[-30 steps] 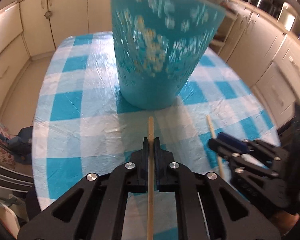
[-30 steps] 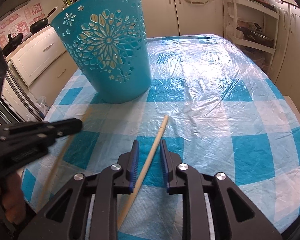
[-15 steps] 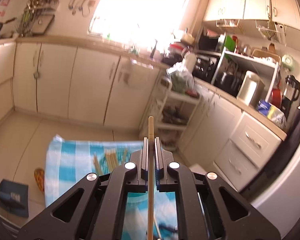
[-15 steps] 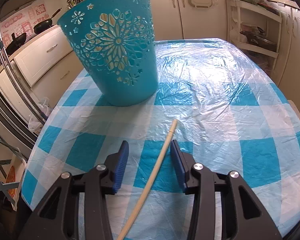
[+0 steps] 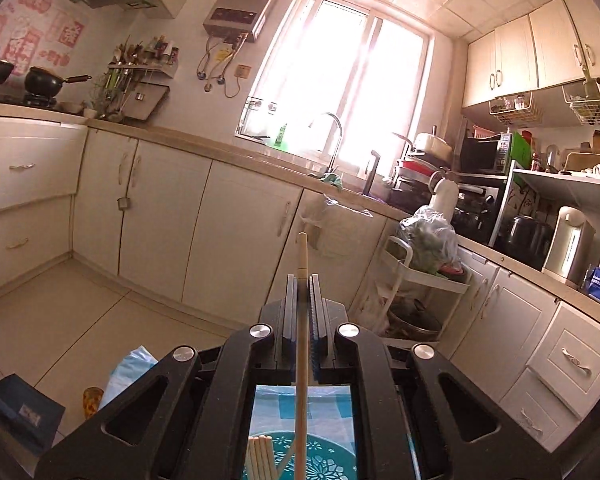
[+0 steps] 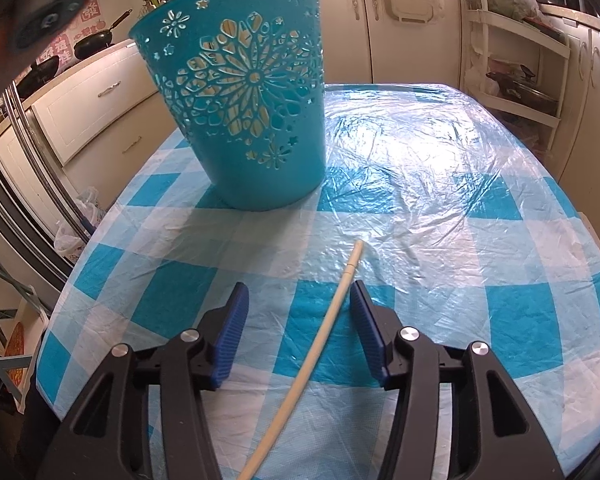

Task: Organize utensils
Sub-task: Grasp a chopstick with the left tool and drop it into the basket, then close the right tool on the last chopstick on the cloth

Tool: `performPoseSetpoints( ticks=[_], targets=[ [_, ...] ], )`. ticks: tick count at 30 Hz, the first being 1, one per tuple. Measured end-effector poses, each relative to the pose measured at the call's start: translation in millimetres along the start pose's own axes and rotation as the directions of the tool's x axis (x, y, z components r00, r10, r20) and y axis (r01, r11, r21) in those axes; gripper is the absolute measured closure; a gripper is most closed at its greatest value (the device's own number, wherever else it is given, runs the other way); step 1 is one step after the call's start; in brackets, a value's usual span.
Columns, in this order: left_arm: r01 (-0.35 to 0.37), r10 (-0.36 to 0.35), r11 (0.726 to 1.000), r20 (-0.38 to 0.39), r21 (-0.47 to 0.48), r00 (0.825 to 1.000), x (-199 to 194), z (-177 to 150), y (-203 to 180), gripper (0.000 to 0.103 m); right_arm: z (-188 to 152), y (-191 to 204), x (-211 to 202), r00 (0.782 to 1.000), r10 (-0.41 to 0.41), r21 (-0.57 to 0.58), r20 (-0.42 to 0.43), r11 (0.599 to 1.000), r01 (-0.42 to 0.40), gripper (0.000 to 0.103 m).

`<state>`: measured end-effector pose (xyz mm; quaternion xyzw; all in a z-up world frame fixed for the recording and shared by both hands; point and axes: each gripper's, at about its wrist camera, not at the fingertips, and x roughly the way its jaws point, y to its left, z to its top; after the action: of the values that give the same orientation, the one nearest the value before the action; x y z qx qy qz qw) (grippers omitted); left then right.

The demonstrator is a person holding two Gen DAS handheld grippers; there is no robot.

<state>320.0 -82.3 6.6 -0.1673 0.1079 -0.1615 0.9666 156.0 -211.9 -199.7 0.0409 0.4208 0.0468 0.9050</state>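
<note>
Utensils: teal cut-out basket (image 6: pixel 252 112), upright on the checked tablecloth (image 6: pixel 500 320), holding several pale chopsticks (image 5: pixel 260 456). One chopstick (image 6: pixel 324 336) lies on the cloth between the opening, untouching jaws of the right gripper (image 6: pixel 298 328). Another chopstick (image 5: pixel 301 320) is pinched in the left gripper (image 5: pixel 301 292), above the basket.

Blown-out window (image 5: pixel 340 80) backlight, warm haze, tablecloth (image 6: pixel 420 152) glare, fisheye-bent edges

— How many chopsticks did you have outside the teal basket (image 6: pixel 256 120)?
— Two: one chopstick (image 5: pixel 301 320) above it, another chopstick (image 6: pixel 320 344) in front.
— And baskets?
— You had one.
</note>
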Motion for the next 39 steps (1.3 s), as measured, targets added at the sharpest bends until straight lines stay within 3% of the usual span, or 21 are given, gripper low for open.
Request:
performPoseSetpoints(
  ticks=[9,16,18,20,23,26,28,31,35,38,39],
  targets=[
    [-0.043,0.044,0.999,-0.039,0.026,0.998,8,-39,7,0.098,0,3,0,1.0,-0.007,-0.011,-0.002,1.0,0.007,0.049],
    [-0.041,0.048,0.997,-0.118,0.066,0.992,6,-57,11,0.096,0,5,1,1.0,-0.01,-0.015,-0.003,1.0,0.01,0.049],
    [-0.052,0.061,0.996,-0.133,0.074,0.989,-1,-60,14,0.084,0,5,1,1.0,-0.011,-0.018,-0.003,1.0,0.011,0.048],
    [-0.083,0.092,0.994,-0.13,0.073,0.987,-11,-61,19,0.047,0,4,0,1.0,-0.008,-0.015,-0.003,1.0,0.008,0.048],
    [-0.154,0.16,0.985,-0.087,0.074,0.983,-41,-62,33,0.025,-1,0,-1,1.0,0.002,0.005,-0.001,1.0,-0.002,0.048],
    [-0.213,0.219,0.973,-0.066,0.084,0.974,-75,-68,50,0.012,-1,-6,-3,1.0,0.014,0.034,0.002,0.999,-0.014,0.048],
    [-0.255,0.261,0.963,-0.082,0.084,0.962,-95,-81,66,0.008,-1,-9,-4,1.0,0.003,0.048,0.006,0.999,-0.004,0.048],
    [-0.282,0.295,0.955,-0.186,0.097,0.937,-102,-112,89,0.008,-1,-12,-4,1.0,-0.019,0.07,0.018,0.997,0.018,0.054],
    [-0.292,0.306,0.952,-0.394,0.095,0.867,-84,-164,116,0.008,0,-17,-3,0.997,-0.074,0.081,0.025,0.994,0.072,0.077],
    [-0.262,0.278,0.96,-0.482,0.102,0.831,-68,-188,119,0.008,0,-16,-2,0.993,-0.115,0.043,0.022,0.993,0.114,0.094],
    [-0.247,0.27,0.962,-0.502,0.113,0.822,-65,-194,118,0.008,1,-15,-2,0.993,-0.12,0.019,0.018,0.993,0.12,0.094]
  ],
)
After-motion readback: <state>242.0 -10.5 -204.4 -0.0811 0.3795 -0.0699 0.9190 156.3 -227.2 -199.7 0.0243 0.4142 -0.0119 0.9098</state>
